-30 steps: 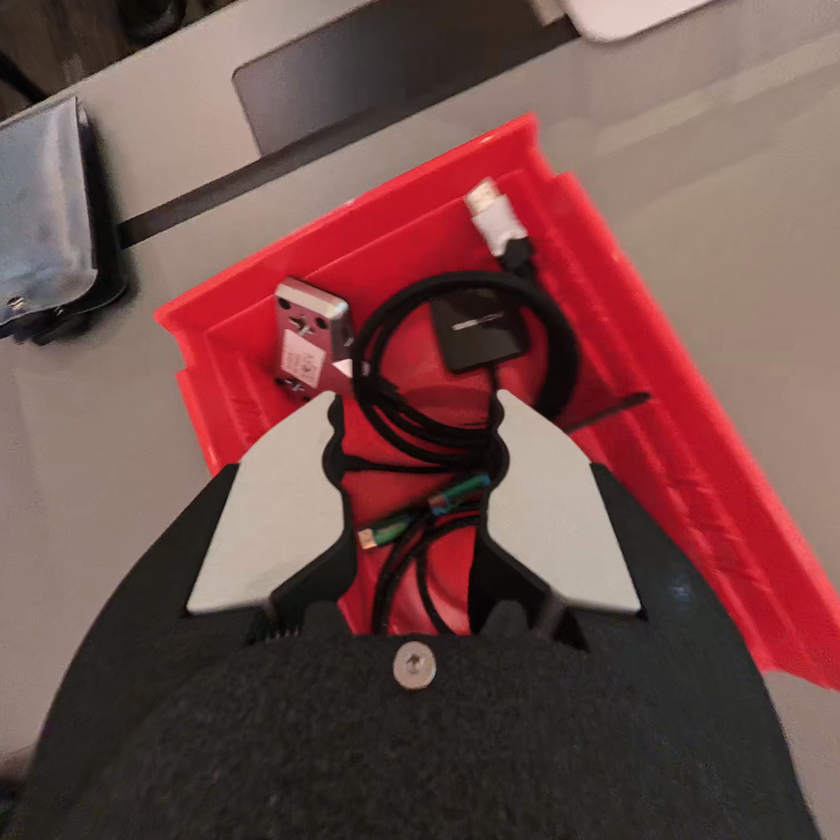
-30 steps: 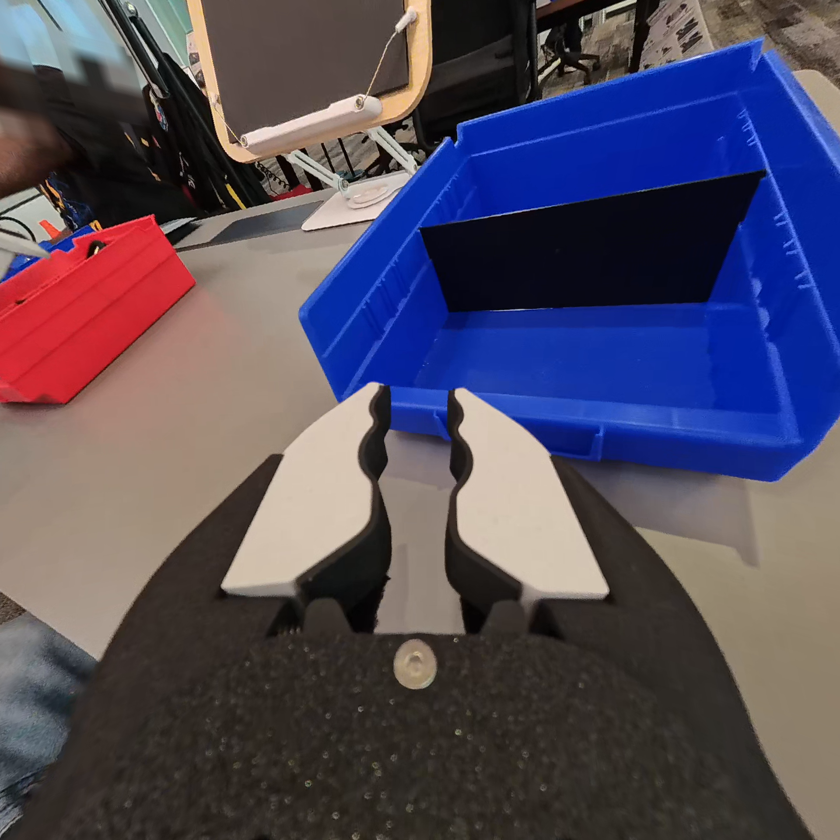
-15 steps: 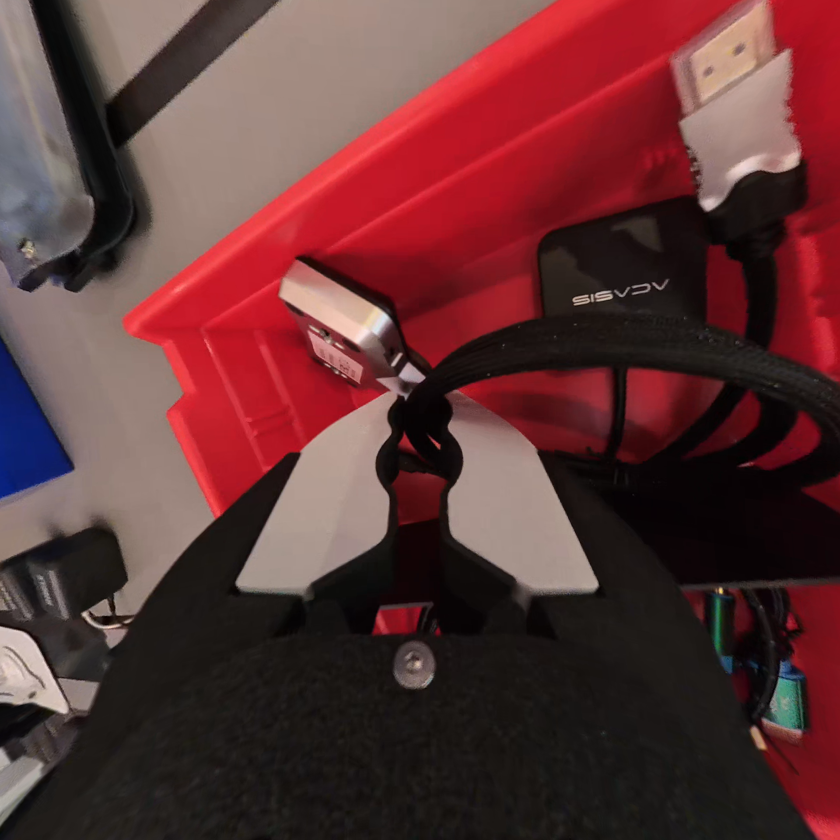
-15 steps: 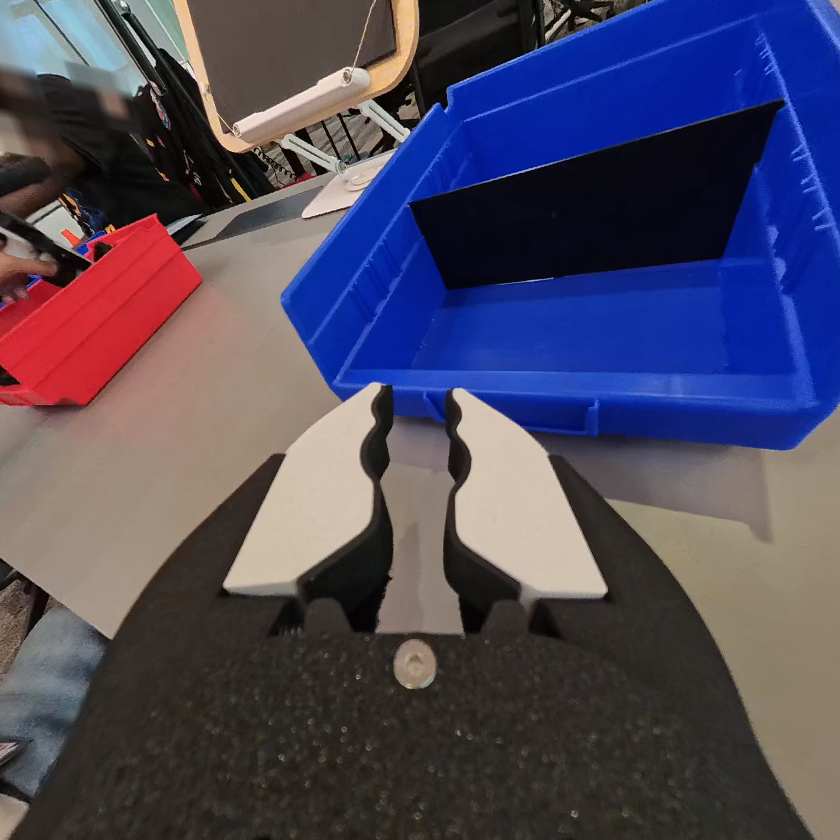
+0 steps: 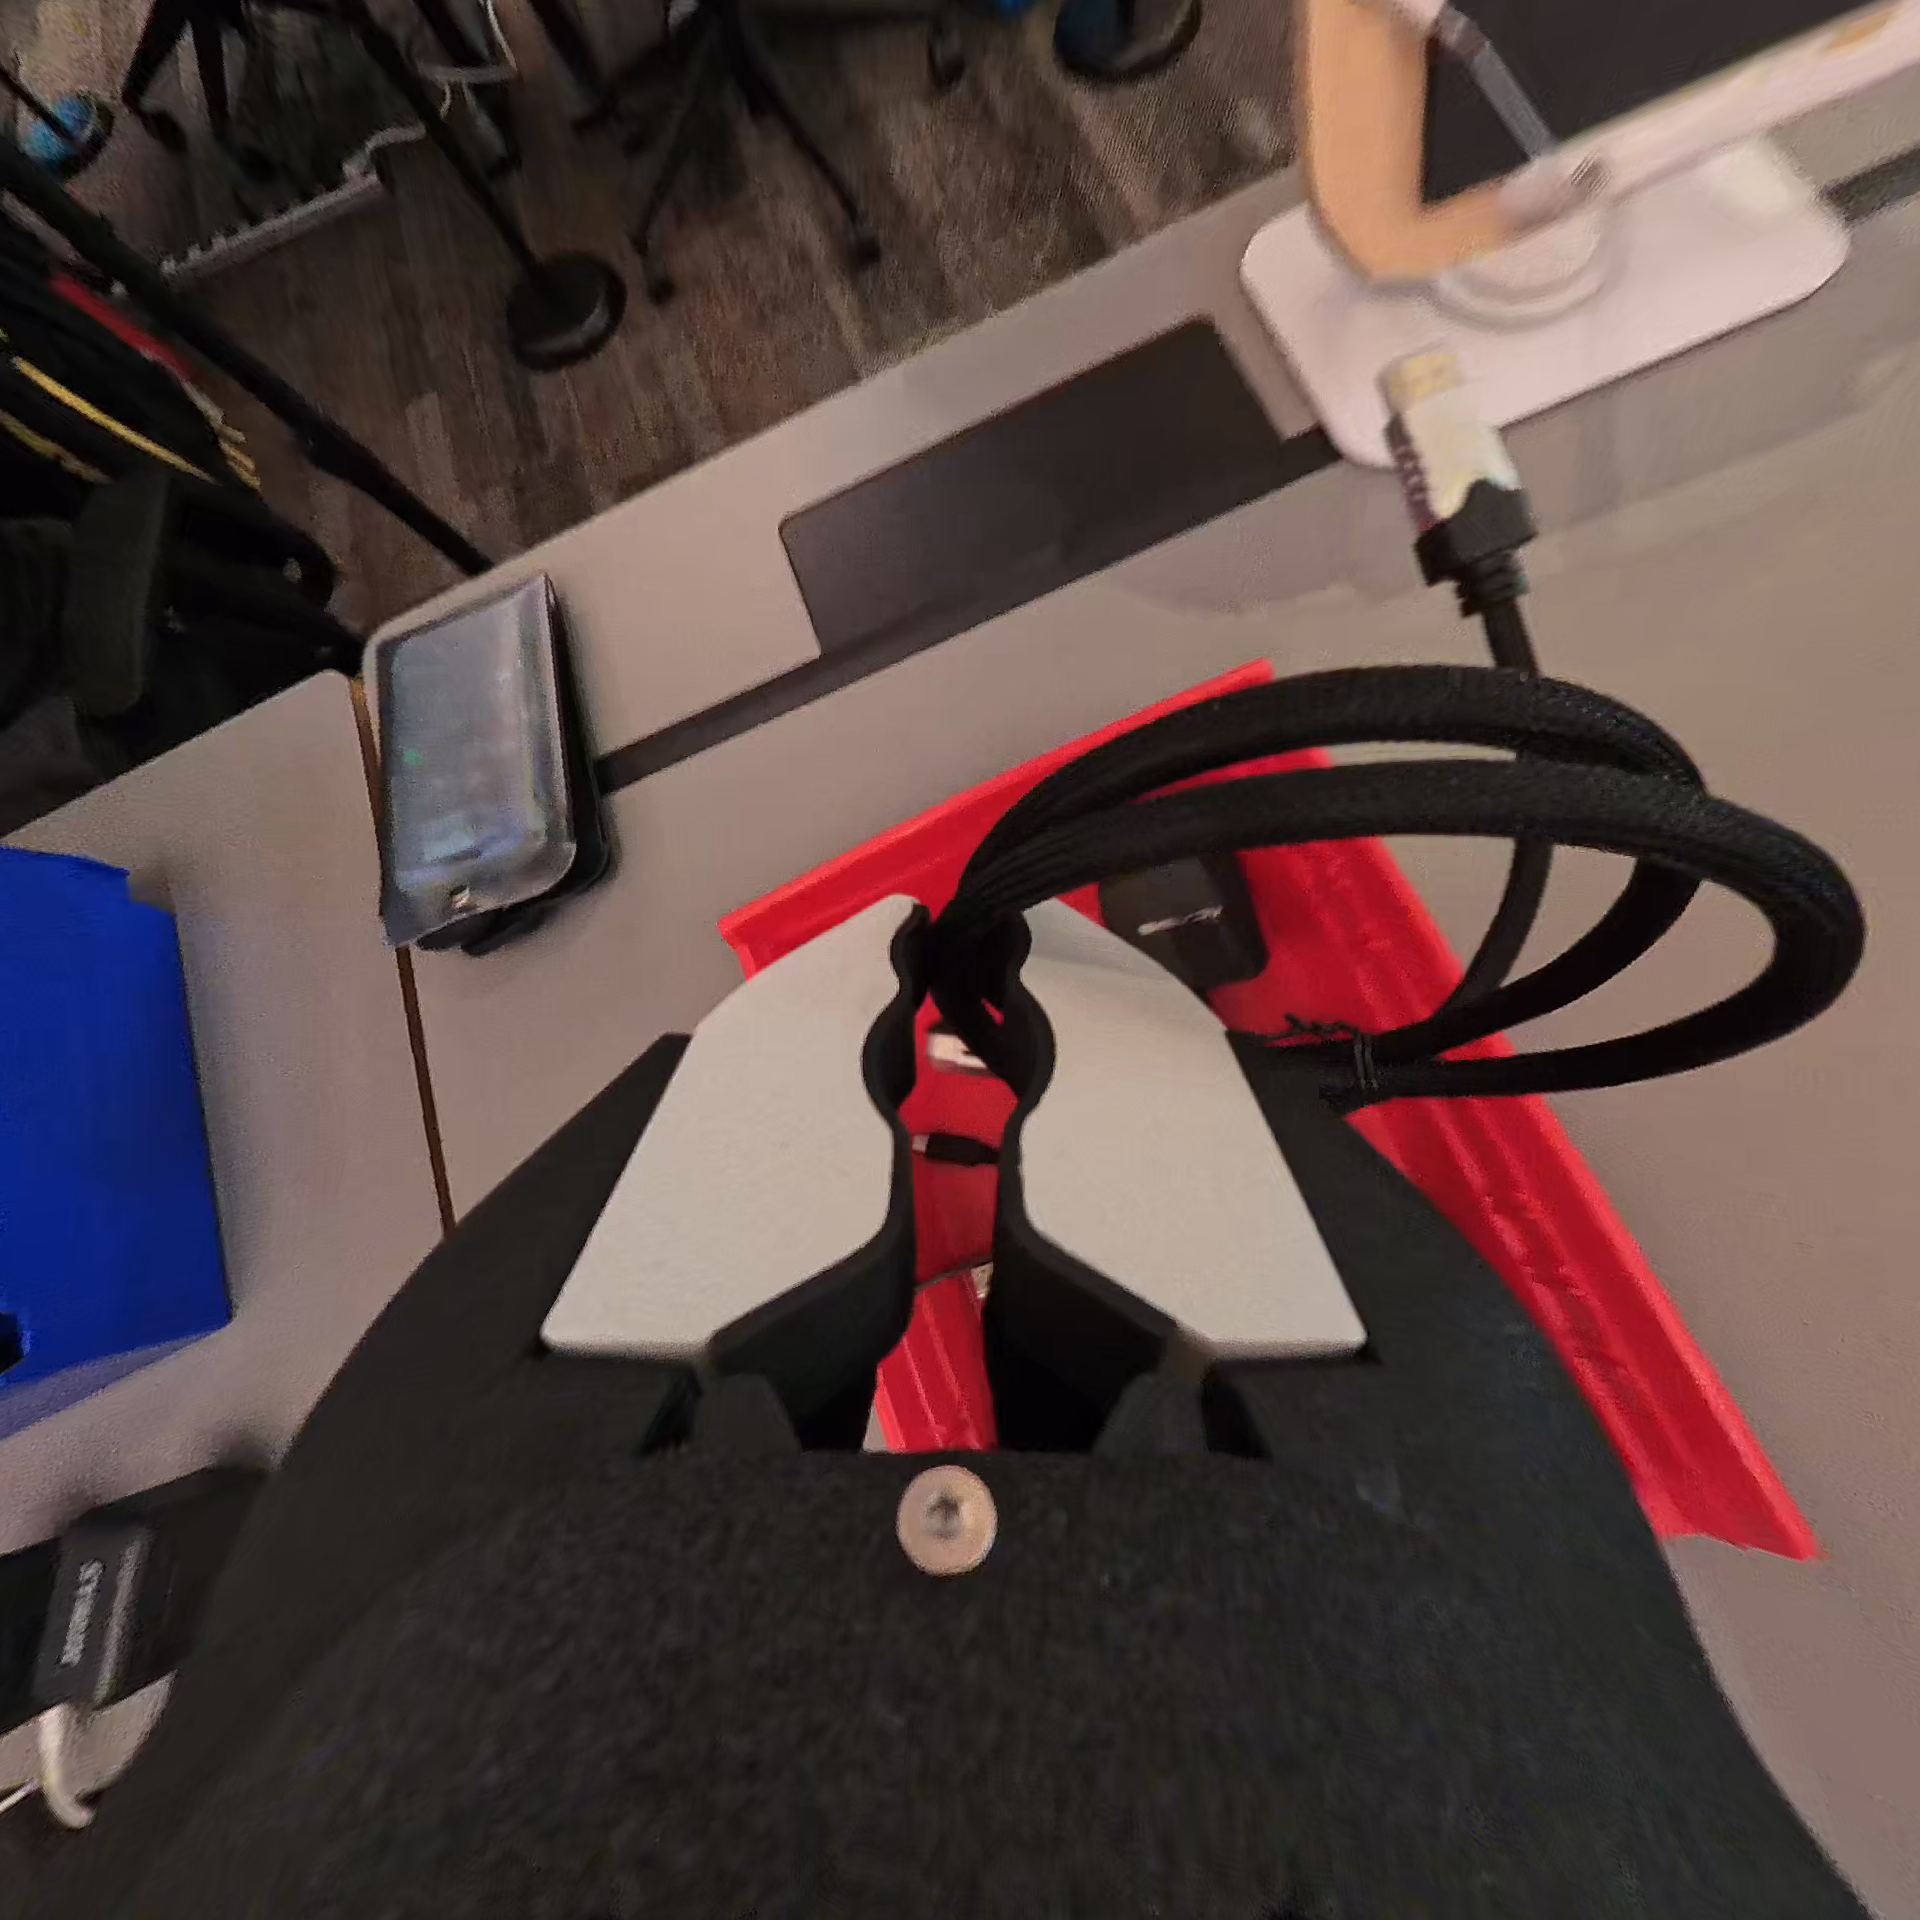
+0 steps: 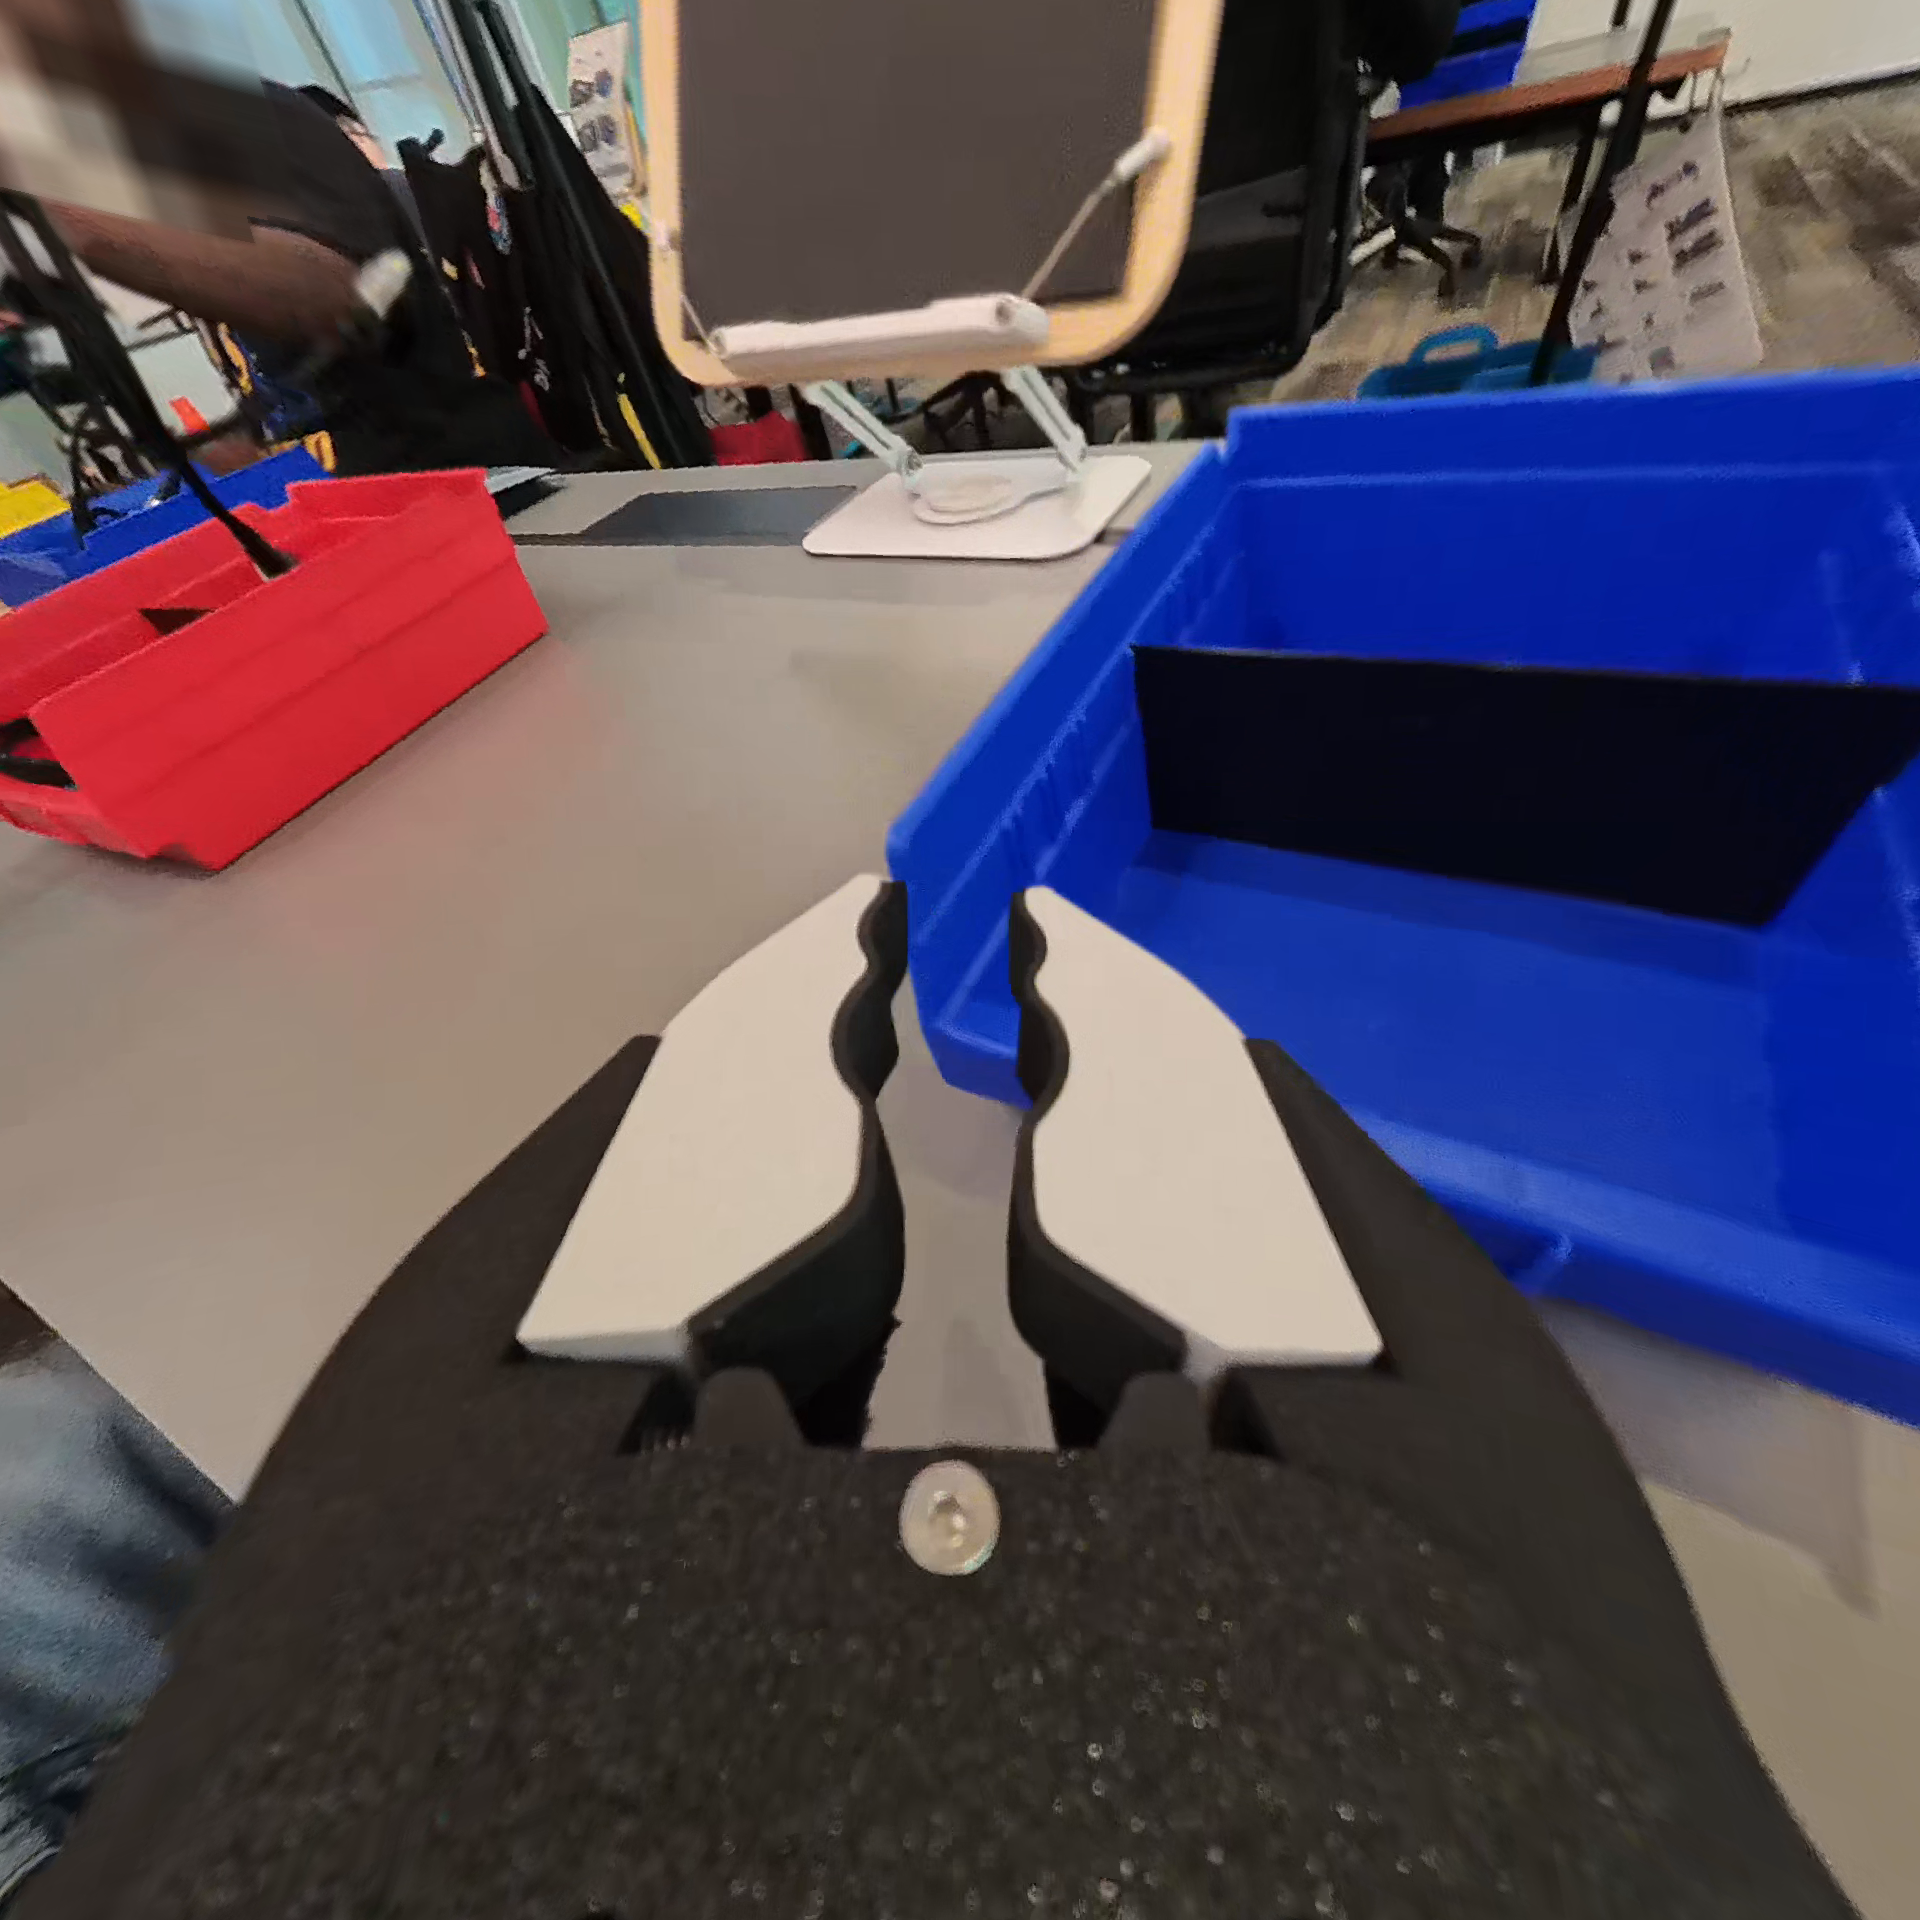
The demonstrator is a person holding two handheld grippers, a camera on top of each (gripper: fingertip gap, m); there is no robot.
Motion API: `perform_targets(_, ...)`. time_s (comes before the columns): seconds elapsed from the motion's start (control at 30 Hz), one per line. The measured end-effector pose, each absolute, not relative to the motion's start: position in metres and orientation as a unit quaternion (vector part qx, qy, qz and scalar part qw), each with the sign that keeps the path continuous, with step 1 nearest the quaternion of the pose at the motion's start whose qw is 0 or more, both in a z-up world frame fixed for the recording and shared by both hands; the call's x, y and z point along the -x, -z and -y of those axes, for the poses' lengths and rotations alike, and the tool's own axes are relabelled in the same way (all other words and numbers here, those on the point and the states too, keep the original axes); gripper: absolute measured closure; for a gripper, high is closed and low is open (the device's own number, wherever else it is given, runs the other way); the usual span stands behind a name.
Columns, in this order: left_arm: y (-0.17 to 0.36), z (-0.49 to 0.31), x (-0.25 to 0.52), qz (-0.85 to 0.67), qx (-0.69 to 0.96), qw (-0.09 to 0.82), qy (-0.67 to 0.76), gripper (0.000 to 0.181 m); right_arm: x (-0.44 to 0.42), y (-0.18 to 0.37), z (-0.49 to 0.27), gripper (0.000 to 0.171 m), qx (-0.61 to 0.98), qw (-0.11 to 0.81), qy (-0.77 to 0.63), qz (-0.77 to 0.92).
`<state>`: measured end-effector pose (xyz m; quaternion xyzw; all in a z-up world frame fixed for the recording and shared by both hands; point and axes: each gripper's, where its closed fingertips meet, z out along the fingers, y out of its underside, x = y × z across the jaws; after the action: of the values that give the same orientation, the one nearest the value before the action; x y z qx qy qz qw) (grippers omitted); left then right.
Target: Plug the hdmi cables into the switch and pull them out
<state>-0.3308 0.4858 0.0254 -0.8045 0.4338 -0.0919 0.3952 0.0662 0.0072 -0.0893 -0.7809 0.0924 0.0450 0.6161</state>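
My left gripper (image 5: pixel 961 945) is shut on a coiled black braided HDMI cable (image 5: pixel 1558 831) and holds it up above the red bin (image 5: pixel 1507 1195). The cable's silver plug (image 5: pixel 1449 447) sticks up at the far right. The black switch box (image 5: pixel 1184 920) lies in the red bin below, partly hidden by my fingers. My right gripper (image 6: pixel 956 914) is slightly open and empty, low over the grey table at the near corner of a blue bin (image 6: pixel 1455 1039). The red bin (image 6: pixel 260 675) shows at the left in the right wrist view, with a black cable (image 6: pixel 223 520) rising out of it.
A tablet on a white stand (image 6: pixel 977 499) stands at the table's far edge. A phone-like device in a black case (image 5: pixel 473 758) lies left of the red bin. A blue bin (image 5: pixel 94 1122) sits at the left. The blue bin on the right has a black divider (image 6: pixel 1507 769). A person's arm (image 6: pixel 208 270) reaches over the red bin.
My left gripper went down into the red bin, shut on the cable coil and lifted it clear. My right gripper stayed slightly open and turned a little to the left.
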Motion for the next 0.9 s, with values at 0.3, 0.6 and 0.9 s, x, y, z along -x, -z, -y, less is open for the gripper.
perform_targets(0.3, -0.094, -0.436, 0.296, -0.445, 0.765, 0.43, 0.179, 0.171, -0.016, 0.062, -0.059, 0.149, 0.784, 0.618, -0.06, 0.016)
perform_targets(0.6, -0.106, -0.368, 0.223, -0.482, 0.745, 0.426, 0.178, 0.171, 0.075, 0.03, -0.144, 0.134, 0.783, 0.594, -0.089, 0.16)
perform_targets(0.9, -0.093, -0.303, 0.146, -0.496, 0.721, 0.386, 0.29, 0.171, 0.127, 0.045, -0.208, 0.118, 0.77, 0.607, -0.049, 0.189)
